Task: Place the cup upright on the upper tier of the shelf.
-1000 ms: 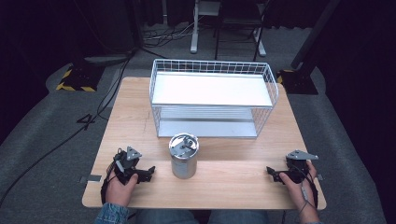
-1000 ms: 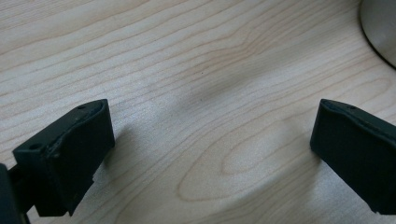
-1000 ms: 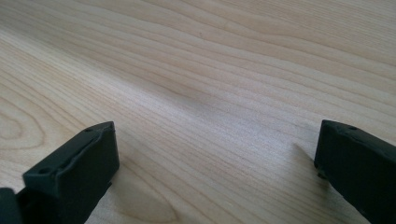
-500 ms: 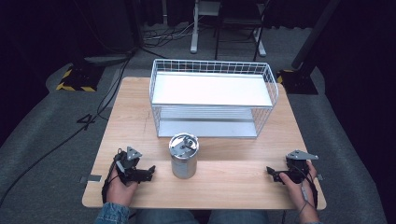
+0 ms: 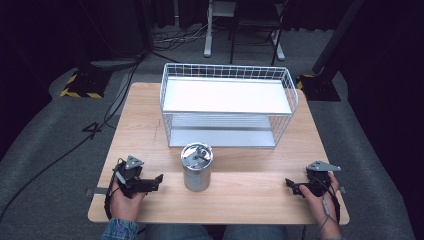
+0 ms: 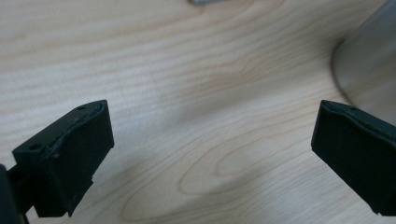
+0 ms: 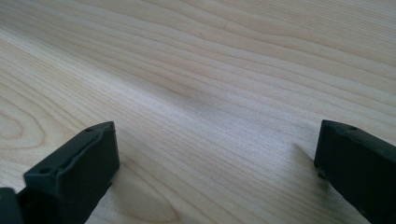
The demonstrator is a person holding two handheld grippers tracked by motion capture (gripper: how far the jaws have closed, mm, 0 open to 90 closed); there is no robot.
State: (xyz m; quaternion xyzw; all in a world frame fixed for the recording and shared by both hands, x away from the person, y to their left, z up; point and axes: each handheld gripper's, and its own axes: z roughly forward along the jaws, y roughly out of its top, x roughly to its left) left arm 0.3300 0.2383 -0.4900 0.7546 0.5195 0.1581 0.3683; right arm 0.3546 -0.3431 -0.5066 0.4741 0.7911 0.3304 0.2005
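A person sits at a wooden tabletop [image 5: 240,195] with a hand-held gripper in each hand, both resting low near the front edge. The left hand-held gripper [image 5: 159,179] lies at the front left, its jaws spread wide and aimed toward a metal can [image 5: 196,166] that stands upright near the middle of the front half. In the left gripper view the can's curved steel wall [image 6: 369,70] fills the upper right corner, just beyond the right-hand jaw and not between the two; bare wood grain lies in the gap. The right hand-held gripper [image 5: 289,183] sits at the front right, well apart from the can, pointing inward across the tabletop. Its jaws also stand wide apart (the right gripper view shows nothing but pale wood between them). The can carries a shiny lid with a small raised fitting on top, and it stands just in front of a white wire rack [image 5: 227,107] of two shelves that occupies the back half of the tabletop. Can and rack are near each other but do not touch. Beyond the tabletop, grey carpet, trailing cables and the legs of a stand are visible in a dim room.
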